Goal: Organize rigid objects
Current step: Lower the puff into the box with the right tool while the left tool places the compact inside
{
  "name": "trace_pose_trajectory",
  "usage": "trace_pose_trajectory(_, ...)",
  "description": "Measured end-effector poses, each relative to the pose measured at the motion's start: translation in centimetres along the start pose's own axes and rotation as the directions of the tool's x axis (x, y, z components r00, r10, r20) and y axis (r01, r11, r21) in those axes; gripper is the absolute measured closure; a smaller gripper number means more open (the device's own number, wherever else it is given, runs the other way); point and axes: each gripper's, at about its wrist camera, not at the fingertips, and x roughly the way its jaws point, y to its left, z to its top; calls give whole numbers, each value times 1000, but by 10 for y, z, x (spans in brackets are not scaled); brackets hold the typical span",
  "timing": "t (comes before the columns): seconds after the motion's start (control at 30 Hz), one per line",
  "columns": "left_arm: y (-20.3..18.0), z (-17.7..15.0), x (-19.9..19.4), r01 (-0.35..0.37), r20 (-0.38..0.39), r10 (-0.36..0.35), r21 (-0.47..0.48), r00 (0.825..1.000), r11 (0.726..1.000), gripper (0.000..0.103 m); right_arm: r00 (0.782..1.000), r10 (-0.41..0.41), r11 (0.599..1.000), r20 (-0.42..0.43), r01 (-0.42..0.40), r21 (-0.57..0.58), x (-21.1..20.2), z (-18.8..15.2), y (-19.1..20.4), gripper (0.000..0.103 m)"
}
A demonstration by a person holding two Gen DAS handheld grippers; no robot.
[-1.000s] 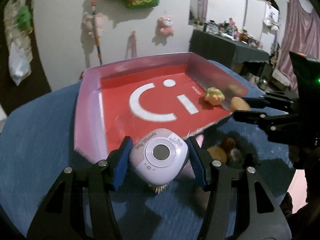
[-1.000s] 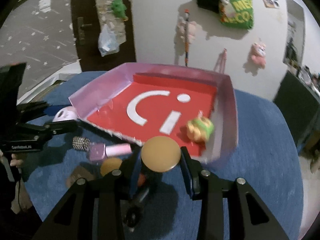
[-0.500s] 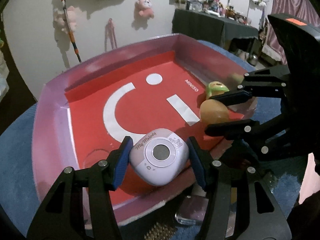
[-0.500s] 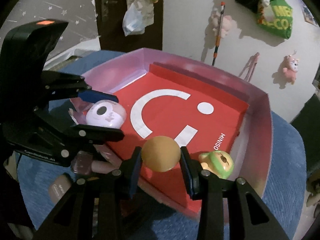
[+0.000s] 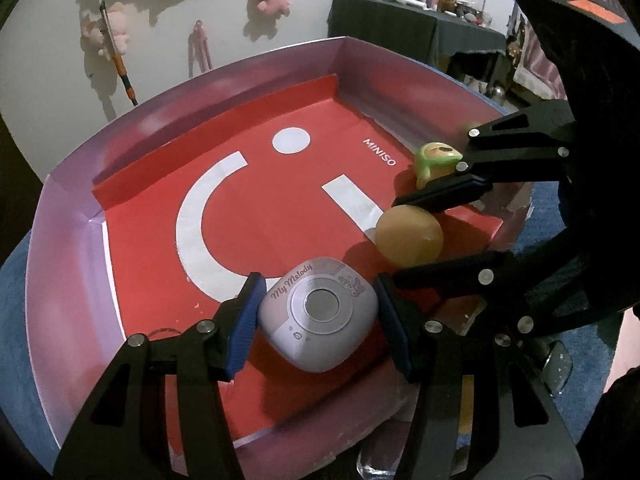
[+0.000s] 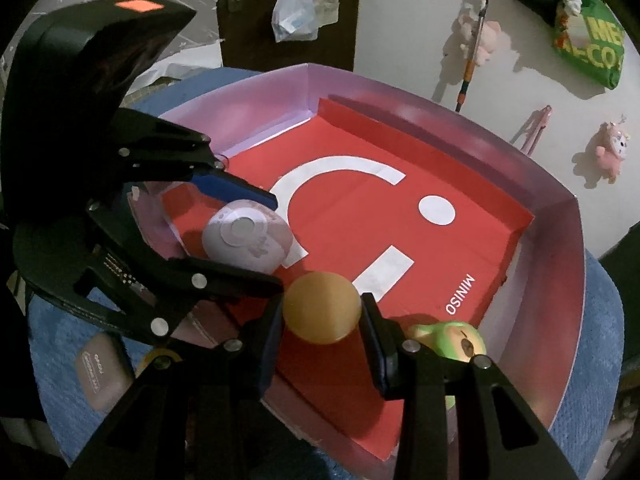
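My left gripper (image 5: 318, 320) is shut on a lilac "My Melody" toy camera (image 5: 318, 312) and holds it over the near part of the red-floored box (image 5: 72, 280). My right gripper (image 6: 322, 320) is shut on a tan ball (image 6: 322, 306) over the box's near right corner. In the left wrist view the ball (image 5: 410, 236) sits just right of the camera, between the right gripper's fingers (image 5: 440, 194). In the right wrist view the camera (image 6: 246, 240) is left of the ball. A green and yellow toy figure (image 5: 434, 160) lies in the box by its right wall (image 6: 448, 340).
The box rests on a blue cloth-covered table (image 6: 60, 344). Outside the box's near edge lie a pink-brown small case (image 6: 100, 372) and a round yellow object (image 6: 154, 360). A dark side table (image 5: 400, 36) stands by the far wall.
Both grippers have moved forward over the box with their objects and come closer together. The camera and ball now hang above the red floor instead of outside the near edge.
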Motion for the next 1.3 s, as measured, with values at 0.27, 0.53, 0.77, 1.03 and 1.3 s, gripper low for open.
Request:
trace_pose_trajectory(0.27, -1, 2, 7, 11, -25, -11, 0, 1000, 1000, 49, 1000, 21, 1000, -23, -21, 6, 5, 0, -5, 63)
trace_pose_trajectory(0.53, -2, 2, 8, 5, -26, -5, 8, 1000, 1000, 49, 999, 23, 1000, -33, -23, -7, 6, -2, -4, 63)
trace_pose_trajectory(0.77, -2, 2, 8, 4, -26, -4, 10, 1000, 1000, 49, 999, 21, 1000, -40, -22, -10, 7, -2, -3, 62)
trace_pose_trajectory(1.03, -2, 2, 8, 3, -22, -3, 12, 1000, 1000, 49, 999, 19, 1000, -43, -20, -12, 7, -1, -3, 62)
trace_pose_trajectory(1.3, -3, 2, 6, -6, -15, 6, 21, 1000, 1000, 48, 999, 19, 1000, -43, -19, -13, 8, -1, -4, 60)
